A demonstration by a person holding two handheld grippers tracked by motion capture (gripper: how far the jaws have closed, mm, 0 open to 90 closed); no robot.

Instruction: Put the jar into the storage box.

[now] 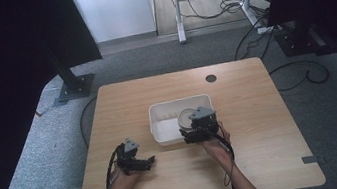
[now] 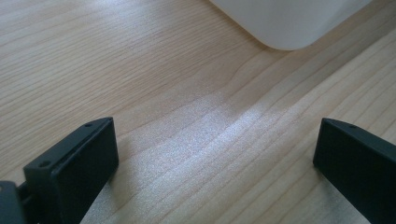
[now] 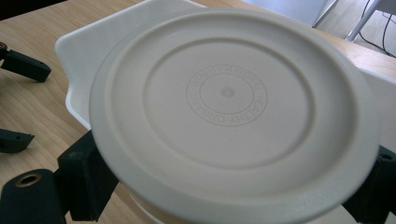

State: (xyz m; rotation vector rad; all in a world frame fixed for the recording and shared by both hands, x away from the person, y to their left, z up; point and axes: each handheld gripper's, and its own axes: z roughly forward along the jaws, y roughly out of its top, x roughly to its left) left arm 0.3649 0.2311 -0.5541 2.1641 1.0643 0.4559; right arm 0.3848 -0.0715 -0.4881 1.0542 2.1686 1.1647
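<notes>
Over the white rectangular plastic tub (image 1: 161, 126), my right gripper (image 3: 233, 196) pinches a round cream plastic plate (image 3: 229, 112) for placing; left gripper (image 2: 215, 154) rests spread, idle.

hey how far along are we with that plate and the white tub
Done: the right gripper has the plate clamped by its rim, bottom side facing the camera. In hand: the plate is held at the white tub, over its right part. Whether it is going in or coming out can't be told. The left gripper is open and holds nothing, low over the table.
</notes>
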